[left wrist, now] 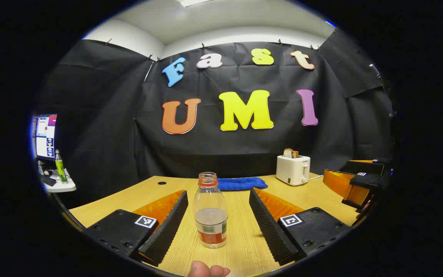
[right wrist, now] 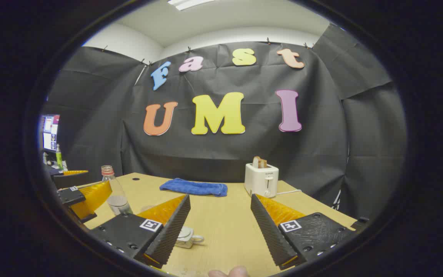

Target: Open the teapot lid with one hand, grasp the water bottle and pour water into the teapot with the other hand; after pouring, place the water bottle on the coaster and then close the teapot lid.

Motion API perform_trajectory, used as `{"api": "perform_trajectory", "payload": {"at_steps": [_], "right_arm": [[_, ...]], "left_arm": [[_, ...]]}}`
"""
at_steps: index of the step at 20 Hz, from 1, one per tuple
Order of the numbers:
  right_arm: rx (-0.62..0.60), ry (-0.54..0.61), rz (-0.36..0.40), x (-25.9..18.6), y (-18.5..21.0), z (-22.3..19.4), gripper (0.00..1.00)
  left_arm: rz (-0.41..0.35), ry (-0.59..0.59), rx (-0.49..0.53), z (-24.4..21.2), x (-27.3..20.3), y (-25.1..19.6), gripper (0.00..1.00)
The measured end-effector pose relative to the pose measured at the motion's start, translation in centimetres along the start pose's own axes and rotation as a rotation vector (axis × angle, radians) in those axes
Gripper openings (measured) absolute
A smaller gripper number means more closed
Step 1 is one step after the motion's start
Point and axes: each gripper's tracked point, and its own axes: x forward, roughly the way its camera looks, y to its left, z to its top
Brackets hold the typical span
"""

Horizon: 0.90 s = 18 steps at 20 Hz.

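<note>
L gripper fingers spread wide w/ uncapped water bottle upright on table btwn them, untouched; R gripper also agape, teapot just beside its L finger.

In the right gripper view we see a pale object at seven o'clock, mostly hidden behind our right gripper's near finger; we cannot tell what it is. The water bottle at nine o'clock has its base hidden behind that finger too.

Both cams low, facing toaster
</note>
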Motion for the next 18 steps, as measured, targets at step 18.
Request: {"api": "perform_trajectory", "payload": {"at_steps": [18], "right_arm": [[-0.009, 0.011, 0.028, 0.0, 1.0, -0.6, 0.95]], "left_arm": [[0.019, 0.005, 0.037, 0.2, -0.4, 0.5, 1.00]]}}
